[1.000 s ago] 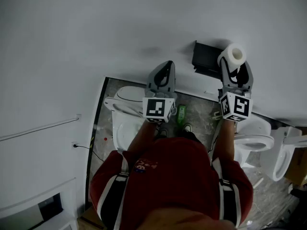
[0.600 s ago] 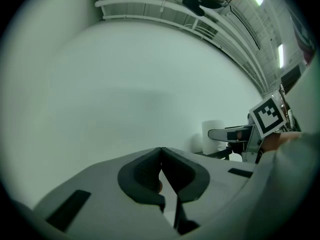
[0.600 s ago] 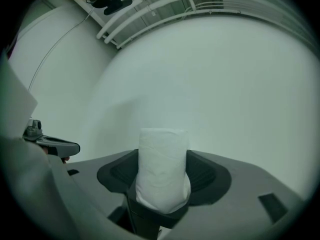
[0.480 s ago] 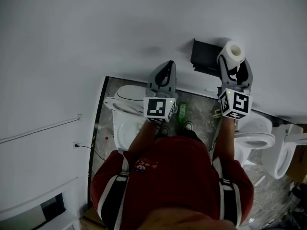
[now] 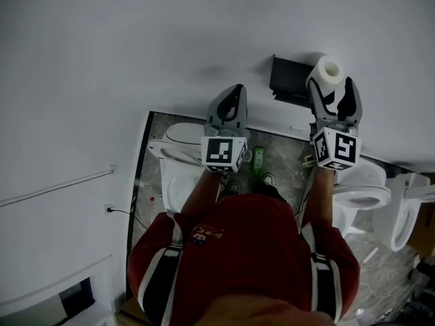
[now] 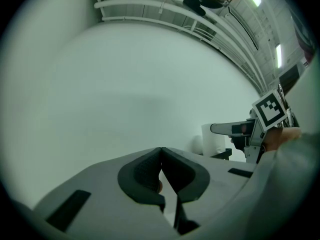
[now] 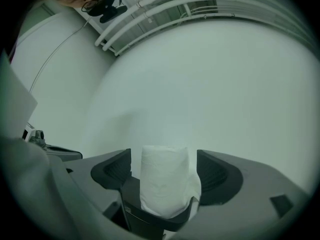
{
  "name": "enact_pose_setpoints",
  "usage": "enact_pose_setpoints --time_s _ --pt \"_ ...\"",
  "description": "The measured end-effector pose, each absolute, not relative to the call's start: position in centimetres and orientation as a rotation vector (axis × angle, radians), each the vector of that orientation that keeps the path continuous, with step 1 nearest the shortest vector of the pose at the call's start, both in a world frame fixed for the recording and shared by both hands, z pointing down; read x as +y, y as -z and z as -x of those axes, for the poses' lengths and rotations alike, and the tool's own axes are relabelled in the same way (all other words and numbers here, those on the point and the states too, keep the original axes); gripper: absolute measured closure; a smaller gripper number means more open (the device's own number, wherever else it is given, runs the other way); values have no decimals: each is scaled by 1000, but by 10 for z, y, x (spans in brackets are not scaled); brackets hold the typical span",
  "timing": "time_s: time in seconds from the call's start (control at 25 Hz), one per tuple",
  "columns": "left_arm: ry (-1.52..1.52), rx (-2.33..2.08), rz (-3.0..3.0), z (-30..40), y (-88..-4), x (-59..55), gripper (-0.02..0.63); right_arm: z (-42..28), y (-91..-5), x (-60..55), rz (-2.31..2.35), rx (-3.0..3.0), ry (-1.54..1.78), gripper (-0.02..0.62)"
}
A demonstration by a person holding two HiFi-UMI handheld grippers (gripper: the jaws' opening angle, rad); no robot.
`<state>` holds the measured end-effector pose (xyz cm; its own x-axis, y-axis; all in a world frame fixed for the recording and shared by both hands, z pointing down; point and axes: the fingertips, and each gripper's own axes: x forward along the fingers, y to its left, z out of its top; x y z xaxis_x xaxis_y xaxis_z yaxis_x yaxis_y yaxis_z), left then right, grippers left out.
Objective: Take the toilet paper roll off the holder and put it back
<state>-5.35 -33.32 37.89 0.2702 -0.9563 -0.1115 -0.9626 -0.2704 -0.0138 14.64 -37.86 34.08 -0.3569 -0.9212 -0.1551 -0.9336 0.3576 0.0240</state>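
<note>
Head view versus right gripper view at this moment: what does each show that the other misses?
Only the head view: the left hand-held gripper, toilets on the floor, the person's red top. Only the right gripper view: gaps either side of the toilet paper roll, and ceiling pipes. Both: the right hand-held gripper, whose jaws have just been opening with the roll between them, the black holder, the white wall.

White wall (image 5: 136, 60), grey marbled flr (image 5: 289, 153), toilets (image 5: 360, 194) L & R, pipes (image 7: 200, 3) o/head.
</note>
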Motion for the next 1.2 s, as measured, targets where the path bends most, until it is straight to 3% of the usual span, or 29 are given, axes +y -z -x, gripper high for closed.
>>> enact_pose_setpoints --time_s 0.8,1.2 --pt "-155 1598 2587 5 -369 -325 588 -214 -353 -313 1975 2299 -158 195" --pt "-143 1569 2615 -2 -375 -321 588 -211 -378 -306 2008 2324 -81 204"
